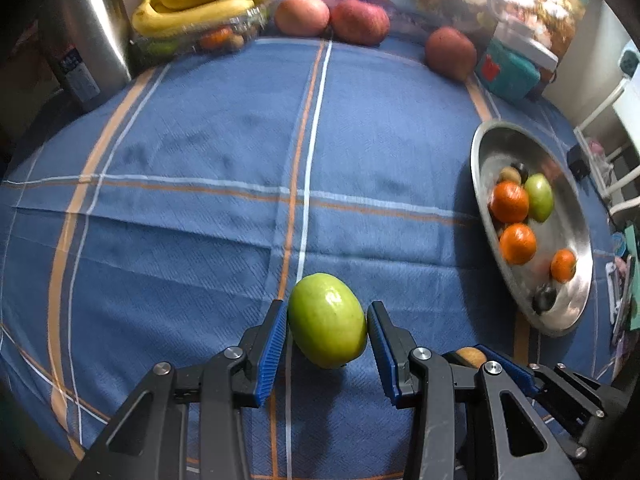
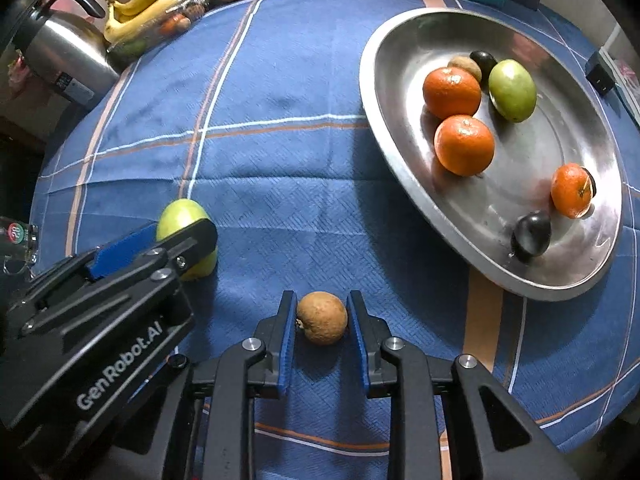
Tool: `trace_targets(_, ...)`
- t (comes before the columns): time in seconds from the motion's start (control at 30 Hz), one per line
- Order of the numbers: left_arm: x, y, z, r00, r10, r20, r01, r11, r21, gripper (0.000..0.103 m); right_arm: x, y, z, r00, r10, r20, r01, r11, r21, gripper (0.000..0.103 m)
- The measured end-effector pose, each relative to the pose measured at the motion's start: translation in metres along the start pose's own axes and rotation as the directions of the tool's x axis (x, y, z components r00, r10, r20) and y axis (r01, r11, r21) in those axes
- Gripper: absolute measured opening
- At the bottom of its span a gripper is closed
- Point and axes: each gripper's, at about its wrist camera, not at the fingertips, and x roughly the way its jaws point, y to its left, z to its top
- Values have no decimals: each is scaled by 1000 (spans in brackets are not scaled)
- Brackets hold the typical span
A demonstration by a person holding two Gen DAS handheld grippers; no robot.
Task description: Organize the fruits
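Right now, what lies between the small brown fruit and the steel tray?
Only bare blue tablecloth separates the brown fruit from the steel tray, clearest in the right wrist view.

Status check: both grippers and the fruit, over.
Left gripper shut on green fruit. Right gripper straddling brown fruit, grip unclear. Metal tray path unobstructed.

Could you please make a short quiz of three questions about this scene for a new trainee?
1. True or false: the metal tray holds three orange fruits.
2. The left gripper has its pads against which fruit? A) banana B) green fruit C) red apple
3. Fill in: the right gripper closes around a small ____ fruit.

Key: 1 true; 2 B; 3 brown.
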Motion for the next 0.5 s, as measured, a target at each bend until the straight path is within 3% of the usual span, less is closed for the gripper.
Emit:
trace_targets(0.27,-27,-37,19,991,-76,106,70,995,66,44,-39,-30,13,988,-6,156,-6,997,76,26)
trace_targets(0.5,-14,-95,42,982,-167,87,154,979,132,44,-57,-89,31,970,-92,225,37,971,238,26)
